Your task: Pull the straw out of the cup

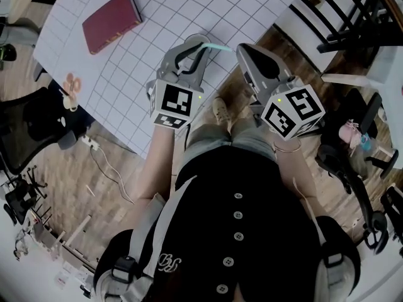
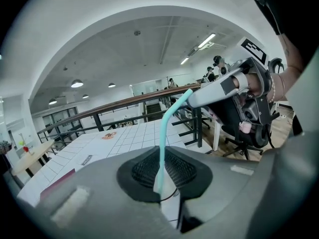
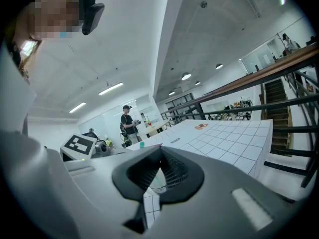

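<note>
Left gripper [image 1: 198,46] is clamped on the straw [image 1: 219,47]. Its own view shows the teal tube pinched between the black pads, standing up and then bending over at the top toward the right gripper [image 1: 247,48]. The bent end sits right by that gripper's tip; can't tell if they touch.

The head view only gives you a short teal bit poking out past the left jaws, up in the air over the near edge of the table [image 1: 189,11], with both grippers side by side in front of the person.

The right gripper view has its jaws meeting at the tips — there's a pale patch in the gap lower down, no idea what it is.

A red book [image 1: 112,21] lies flat on the table, well apart from both grippers.
</note>
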Motion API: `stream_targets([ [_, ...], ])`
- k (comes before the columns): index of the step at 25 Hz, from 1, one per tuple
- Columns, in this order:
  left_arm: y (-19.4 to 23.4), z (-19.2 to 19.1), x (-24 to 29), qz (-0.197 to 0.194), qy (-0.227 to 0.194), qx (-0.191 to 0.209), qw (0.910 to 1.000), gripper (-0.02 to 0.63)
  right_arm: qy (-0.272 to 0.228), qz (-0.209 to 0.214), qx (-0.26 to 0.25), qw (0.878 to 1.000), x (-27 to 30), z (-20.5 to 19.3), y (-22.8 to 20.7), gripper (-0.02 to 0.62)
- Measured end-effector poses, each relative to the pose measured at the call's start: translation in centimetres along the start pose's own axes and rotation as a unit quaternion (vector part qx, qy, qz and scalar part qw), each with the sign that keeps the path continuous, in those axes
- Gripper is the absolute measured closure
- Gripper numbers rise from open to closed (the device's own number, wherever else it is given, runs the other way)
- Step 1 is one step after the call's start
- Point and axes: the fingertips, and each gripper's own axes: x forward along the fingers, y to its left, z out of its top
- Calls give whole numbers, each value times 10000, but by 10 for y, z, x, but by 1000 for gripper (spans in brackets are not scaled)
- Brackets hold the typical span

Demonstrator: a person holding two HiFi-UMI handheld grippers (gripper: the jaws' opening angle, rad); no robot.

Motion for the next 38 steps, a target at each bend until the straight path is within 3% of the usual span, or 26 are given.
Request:
stream_targets([
  [16,31,54,-40,538,-749,-155,9956,577,-368,423,-515,9971,8,45,36,595],
  [21,40,73,-61,609,-1184,-445,9901,577,-538,498,-651,9952,5,60,46,595],
  [28,53,105,-102,762,-2107,-839,9709,577,-604,702,-974,9909,6,74,71,595],
  [38,67,143,-165,962,-3065,-1331,9376,577,-742,1005,-1337,9831,9,96,102,595],
])
